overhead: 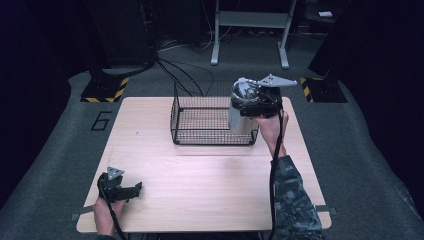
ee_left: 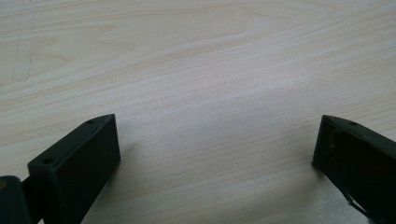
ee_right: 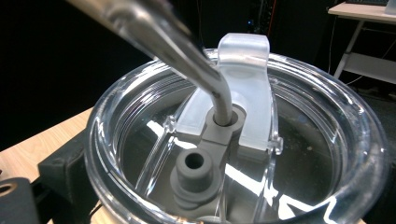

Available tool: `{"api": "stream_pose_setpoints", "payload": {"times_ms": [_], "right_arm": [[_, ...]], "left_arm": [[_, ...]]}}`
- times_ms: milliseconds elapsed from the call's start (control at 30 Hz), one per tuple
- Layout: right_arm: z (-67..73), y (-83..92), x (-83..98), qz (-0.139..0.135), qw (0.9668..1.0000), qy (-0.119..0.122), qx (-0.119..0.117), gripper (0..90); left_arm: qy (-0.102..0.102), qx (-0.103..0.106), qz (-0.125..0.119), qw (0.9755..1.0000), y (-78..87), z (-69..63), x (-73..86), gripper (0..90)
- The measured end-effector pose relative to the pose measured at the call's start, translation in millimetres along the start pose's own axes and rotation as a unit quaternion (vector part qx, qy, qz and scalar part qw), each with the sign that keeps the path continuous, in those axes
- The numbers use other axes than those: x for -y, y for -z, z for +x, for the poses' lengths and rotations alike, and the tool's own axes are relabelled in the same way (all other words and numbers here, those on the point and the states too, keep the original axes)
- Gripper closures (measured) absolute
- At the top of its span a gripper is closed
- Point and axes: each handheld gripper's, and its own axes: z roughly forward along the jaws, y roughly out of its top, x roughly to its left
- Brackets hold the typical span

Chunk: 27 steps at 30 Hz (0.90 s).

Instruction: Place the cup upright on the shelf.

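Observation:
A steel tumbler [overhead: 239, 114] with a clear lid [ee_right: 243, 154] and a bent metal straw [ee_right: 187, 46] hangs over the right end of a black wire basket [overhead: 200, 142]. My right gripper [overhead: 248, 103] is shut on the tumbler near its top. One black finger [ee_right: 60, 170] presses its left side. The tumbler's base sits about level with the basket's wires; whether it touches the basket floor I cannot tell. My left gripper [overhead: 138, 189] rests low at the table's front left corner. It stands open [ee_left: 217, 135] with bare wood between its jaws.
The light wooden table [overhead: 200, 185] carries the basket at its far middle. Behind it, cables [overhead: 185, 72] run across the dark floor toward a white desk frame [overhead: 250, 20]. Hazard-taped stand bases [overhead: 105, 90] sit off both far corners.

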Motion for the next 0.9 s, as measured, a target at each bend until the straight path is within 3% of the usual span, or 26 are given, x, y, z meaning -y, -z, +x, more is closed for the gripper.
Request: {"api": "stream_pose_setpoints", "payload": {"times_ms": [900], "right_arm": [[-24.0, -57.5, -2.0, 0.026, 0.9992, -0.023, 0.022, 3.3]], "left_arm": [[0.0, -0.002, -0.003, 1.0, -0.4, -0.2, 0.2, 0.4]]}}
